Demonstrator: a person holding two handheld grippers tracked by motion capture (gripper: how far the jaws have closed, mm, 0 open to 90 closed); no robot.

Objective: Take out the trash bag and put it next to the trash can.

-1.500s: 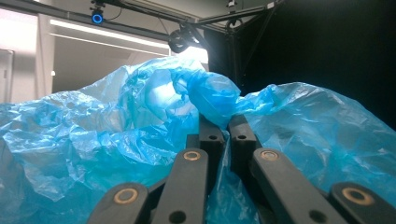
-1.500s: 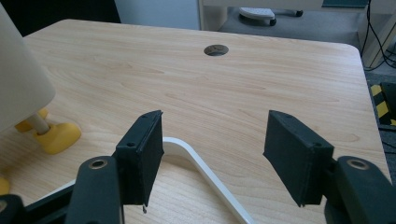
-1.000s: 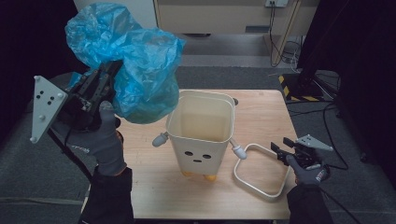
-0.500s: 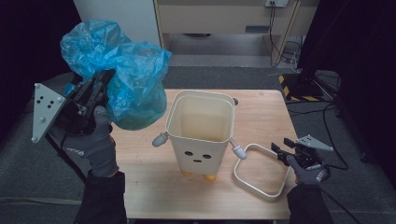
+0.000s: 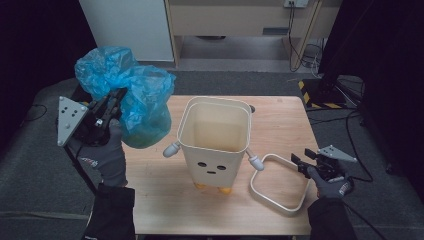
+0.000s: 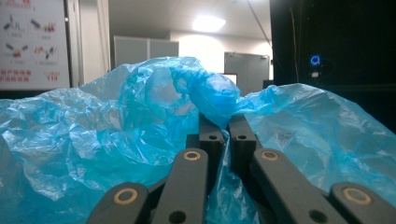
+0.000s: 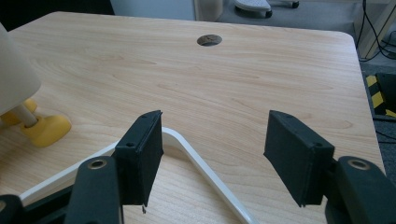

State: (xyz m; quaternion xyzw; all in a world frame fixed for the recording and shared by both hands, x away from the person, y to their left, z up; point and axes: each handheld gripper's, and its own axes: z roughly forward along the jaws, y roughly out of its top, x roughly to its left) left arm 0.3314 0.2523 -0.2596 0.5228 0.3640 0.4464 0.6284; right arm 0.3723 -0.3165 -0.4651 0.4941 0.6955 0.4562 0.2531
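Observation:
A crumpled blue plastic bag (image 5: pixel 127 95) is held up in the air at the left, above the table's left edge. My left gripper (image 5: pixel 117 100) is shut on a fold of the blue plastic bag (image 6: pixel 140 130), whose film bulges around both jaws of the left gripper (image 6: pixel 226 128). A cream bin with a face, small arms and yellow feet (image 5: pixel 215 140) stands upright and open on the wooden table (image 5: pixel 280 120). A cream rim frame (image 5: pixel 280 185) lies flat to the bin's right. My right gripper (image 5: pixel 300 164) is open at the frame's right side; in its own view the right gripper (image 7: pixel 212 154) hovers over a rail of the rim frame (image 7: pixel 205 168).
A round cable hole (image 7: pixel 209 40) sits near the table's far edge. One yellow foot (image 7: pixel 44 128) of the bin shows left of the right jaws. Dark floor surrounds the table; cabinets and cables stand beyond the far edge.
My left gripper has carried the blue bag down and to the left, away from the bin's opening. The right gripper and the rim frame have stayed put.

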